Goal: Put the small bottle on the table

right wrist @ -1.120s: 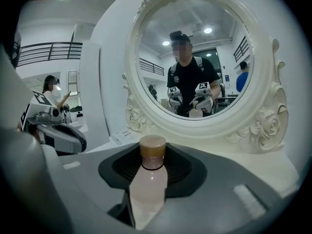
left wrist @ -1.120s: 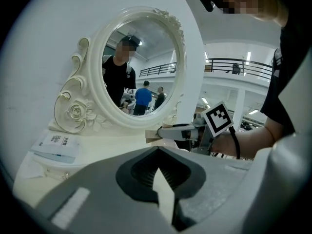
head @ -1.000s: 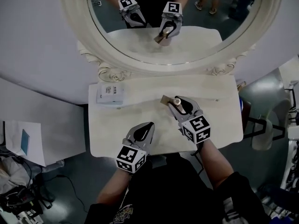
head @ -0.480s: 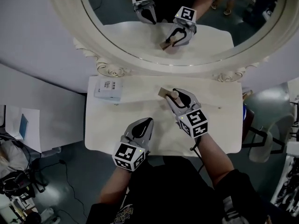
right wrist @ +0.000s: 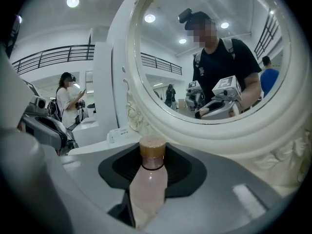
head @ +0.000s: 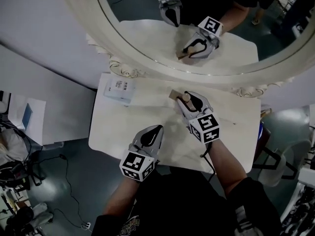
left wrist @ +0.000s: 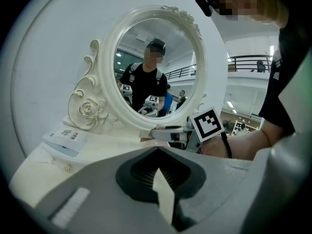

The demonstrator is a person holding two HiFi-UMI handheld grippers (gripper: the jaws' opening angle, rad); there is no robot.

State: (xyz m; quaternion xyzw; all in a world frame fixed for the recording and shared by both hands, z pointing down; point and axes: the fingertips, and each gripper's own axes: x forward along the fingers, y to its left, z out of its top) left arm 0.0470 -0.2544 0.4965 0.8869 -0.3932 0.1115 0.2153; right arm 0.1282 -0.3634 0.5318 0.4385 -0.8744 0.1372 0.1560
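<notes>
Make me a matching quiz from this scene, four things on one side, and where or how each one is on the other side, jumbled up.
Things:
1. small bottle
2. left gripper
3. white box
4. mirror

States or places:
A. stands along the back edge of the table
B. lies at the table's back left corner
C. clamped between the jaws of the right gripper
D. jaws together, nothing in them

Pairs: 1-C, 2-D, 3-B, 4-A
</notes>
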